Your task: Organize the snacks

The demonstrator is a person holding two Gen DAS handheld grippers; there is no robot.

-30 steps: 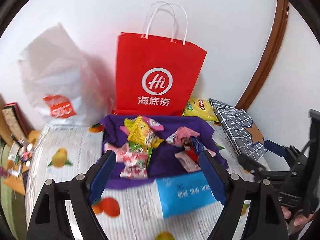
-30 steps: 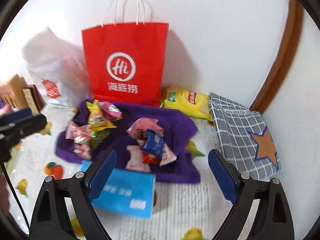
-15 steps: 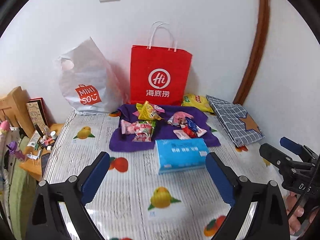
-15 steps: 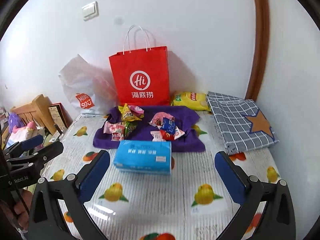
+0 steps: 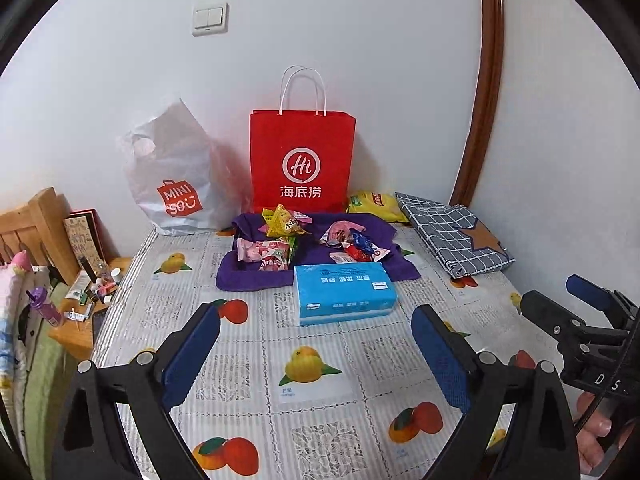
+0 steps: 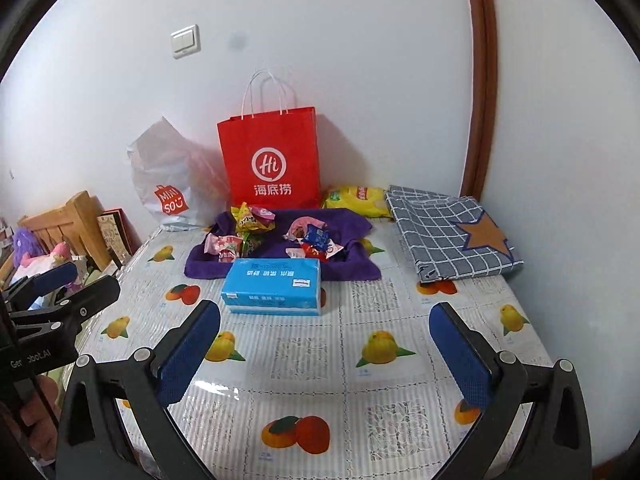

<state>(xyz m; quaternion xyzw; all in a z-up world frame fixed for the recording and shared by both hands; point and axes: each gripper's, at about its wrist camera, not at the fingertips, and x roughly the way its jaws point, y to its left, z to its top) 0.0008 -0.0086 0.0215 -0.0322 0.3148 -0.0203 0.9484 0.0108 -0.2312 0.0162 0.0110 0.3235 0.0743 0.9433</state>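
In the left wrist view, the left gripper (image 5: 316, 336) fills the bottom of the frame. Its jaws are spread wide, having just been opening, and nothing is between them. The snacks (image 5: 280, 236) lie in the centre on a purple cloth (image 5: 256, 276), behind a blue tissue pack (image 5: 344, 296) and before a red paper bag (image 5: 302, 160).

In the right wrist view, the right gripper (image 6: 324, 336) is also spread wide and empty, its jaws just opened. The snacks (image 6: 250, 224) rest on the cloth in the centre. A grey checked cloth (image 6: 444, 236) lies at right.
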